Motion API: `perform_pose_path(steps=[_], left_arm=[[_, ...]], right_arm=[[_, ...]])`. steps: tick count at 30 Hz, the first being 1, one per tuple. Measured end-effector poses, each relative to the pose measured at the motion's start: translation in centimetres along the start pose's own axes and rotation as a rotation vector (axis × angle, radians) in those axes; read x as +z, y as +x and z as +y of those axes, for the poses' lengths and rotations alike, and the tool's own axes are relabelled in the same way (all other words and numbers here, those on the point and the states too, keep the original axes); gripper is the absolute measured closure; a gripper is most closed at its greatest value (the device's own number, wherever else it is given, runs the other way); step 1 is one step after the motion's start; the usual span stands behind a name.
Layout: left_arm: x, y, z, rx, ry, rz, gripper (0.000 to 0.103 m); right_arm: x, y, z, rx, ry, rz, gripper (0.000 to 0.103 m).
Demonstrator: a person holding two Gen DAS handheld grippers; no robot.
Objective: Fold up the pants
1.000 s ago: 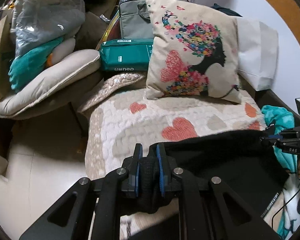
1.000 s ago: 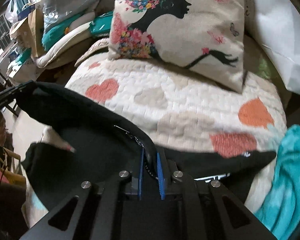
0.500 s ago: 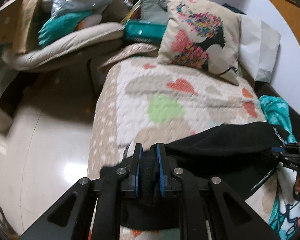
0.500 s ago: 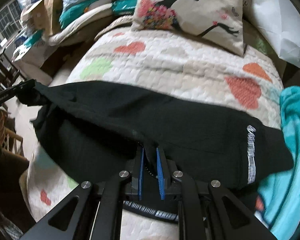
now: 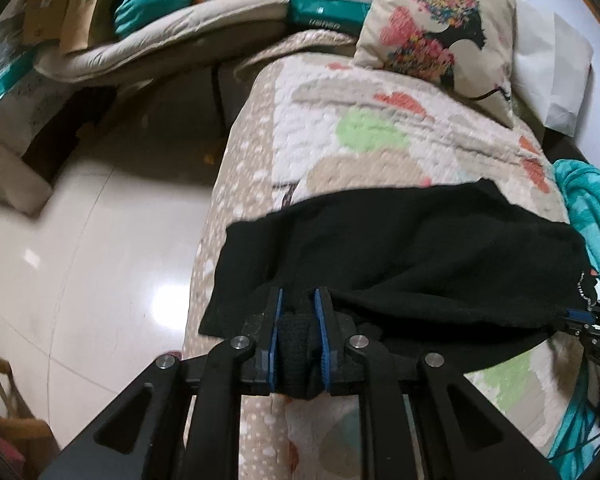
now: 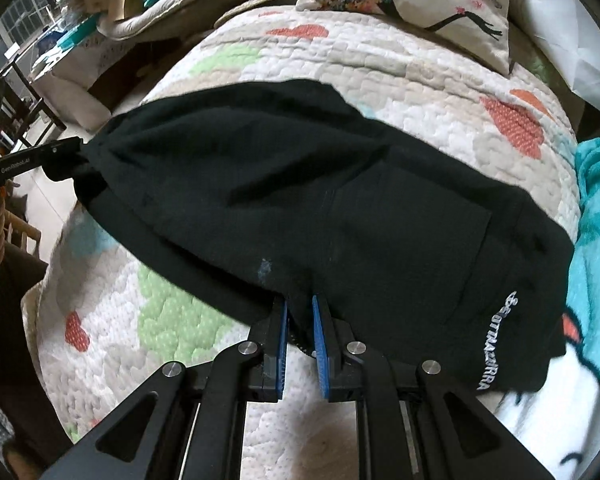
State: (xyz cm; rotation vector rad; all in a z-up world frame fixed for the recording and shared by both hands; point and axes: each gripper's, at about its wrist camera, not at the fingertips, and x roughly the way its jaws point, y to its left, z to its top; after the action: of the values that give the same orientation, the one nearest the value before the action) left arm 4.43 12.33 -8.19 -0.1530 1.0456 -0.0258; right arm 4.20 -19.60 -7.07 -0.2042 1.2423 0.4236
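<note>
The black pants [image 5: 400,248] lie stretched across the quilted bed cover [image 5: 360,120], also seen in the right wrist view [image 6: 300,200] with white lettering near their right end. My left gripper [image 5: 298,300] is shut on a bunched edge of the pants at the bed's left side. My right gripper [image 6: 299,308] is shut on the near edge of the pants. The left gripper shows at the left of the right wrist view [image 6: 66,156], and the right gripper at the right edge of the left wrist view [image 5: 580,316].
A floral pillow [image 5: 440,32] leans at the head of the bed. A teal blanket [image 6: 596,248] lies on the right side. Glossy floor [image 5: 100,240] and piled cushions and boxes [image 5: 160,32] are to the left of the bed.
Both grippers have pulled back toward the foot of the bed and lowered, drawing the pants flat across the cover. Both stayed shut on the fabric.
</note>
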Motion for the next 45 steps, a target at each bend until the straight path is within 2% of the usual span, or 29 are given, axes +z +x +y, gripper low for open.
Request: perform_pose_path(steps=[3,5,7,10,12,14,18,22,28,32,35,38,41,45], left_arm=[[-0.8,0.0,0.6,0.034,-0.033,0.009,0.079],[-1.2,-0.2,1.4,0.062,-0.078,0.017,0.058],[-1.7,-0.4,2.6,0.075,-0.141,0.031,0.054],[-2.7,-1.1,5.0,-0.005,-0.279,0.073,0.052],[-3.3,-1.7,6.0,-0.02,-0.343,0.075,0.052],[-4.0,-2.5,7.5,-0.005,-0.42,0.062,0.052],[-4.5,-3.4,10.2,-0.001,-0.587,0.034,0.052],[-4.5,-3.0,10.8,-0.018,-0.717,0.025,0.052],[-4.5,-1.9,8.9,-0.065,-0.76,0.02,0.052],[-5.0,-2.7,8.8,-0.078,-0.721,-0.021,0.052],[-6.1,-3.3,8.9,-0.097,-0.692,-0.058,0.052],[-6.9,-2.4,9.0,-0.123,-0.676,-0.042,0.052],[-7.5,-0.8,9.3,-0.171,-0.702,-0.003,0.052],[-7.8,0.2,9.4,-0.214,-0.714,0.019,0.052]], right_arm=[[-0.5,0.3,0.4,-0.007,-0.001,0.008,0.089],[-0.9,0.4,0.6,-0.014,-0.004,0.011,0.089],[-1.3,0.4,1.0,-0.024,-0.009,0.014,0.087],[-1.9,0.4,1.3,-0.041,-0.008,0.023,0.083],[-2.2,0.4,1.5,-0.056,0.001,0.032,0.072],[-2.7,0.5,1.5,-0.039,0.025,0.048,0.045],[-3.6,0.1,2.8,-0.039,0.009,0.045,0.042],[-3.8,-0.3,4.1,-0.035,-0.011,0.026,0.042],[-1.6,-2.4,7.0,-0.061,-0.096,-0.06,0.042],[2.0,-3.1,10.3,0.014,-0.169,-0.113,0.042],[5.8,-2.5,14.1,0.108,-0.25,-0.129,0.042],[9.5,-0.8,17.1,0.2,-0.309,-0.107,0.042],[12.7,1.7,20.1,0.279,-0.36,-0.064,0.042],[16.0,5.9,23.7,0.322,-0.449,0.022,0.042]])
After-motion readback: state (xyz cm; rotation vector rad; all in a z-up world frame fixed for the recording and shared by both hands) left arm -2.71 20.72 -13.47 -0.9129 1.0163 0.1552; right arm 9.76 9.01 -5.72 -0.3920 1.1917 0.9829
